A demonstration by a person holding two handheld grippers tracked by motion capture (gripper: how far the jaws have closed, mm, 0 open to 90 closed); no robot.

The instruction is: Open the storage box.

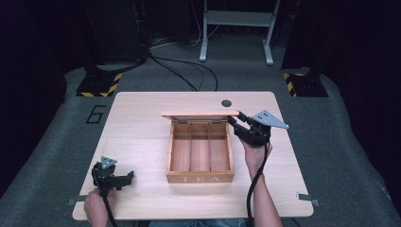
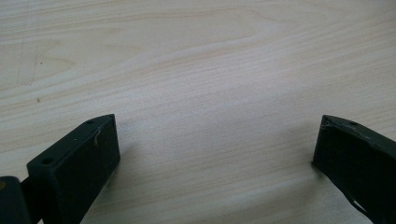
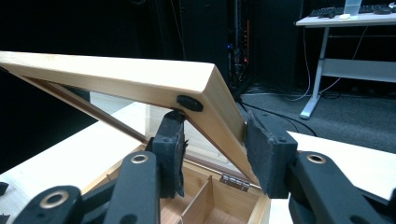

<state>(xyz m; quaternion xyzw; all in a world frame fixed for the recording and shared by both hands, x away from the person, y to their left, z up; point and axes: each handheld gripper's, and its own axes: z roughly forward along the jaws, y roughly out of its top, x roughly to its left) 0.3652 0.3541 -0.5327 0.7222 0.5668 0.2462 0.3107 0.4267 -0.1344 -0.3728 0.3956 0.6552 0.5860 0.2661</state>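
Observation:
A wooden tea box [image 1: 200, 178] marked TEA stands at the table's middle, its three compartments bare. Its lid [image 1: 199, 114] is raised and stands tilted over the back edge. My right gripper [image 1: 235, 118] is at the lid's right end, shut on the lid's side rail. In the right gripper view the lid [image 3: 116, 77] slants between the pads [image 3: 264, 149], which press on its frame, and my right gripper [image 3: 212, 144] grips beside a small black bumper. My left gripper [image 1: 128, 177] rests near the front left corner, open. In the left gripper view my left gripper [image 2: 215, 140] has bare tabletop between its jaws.
A round dark grommet [image 1: 226, 102] sits in the table behind the box. A metal hinge [image 3: 235, 182] joins lid and box. White desk legs [image 1: 236, 33] and cables lie on the floor beyond the table. A "6" [image 1: 96, 114] is marked on the floor at left.

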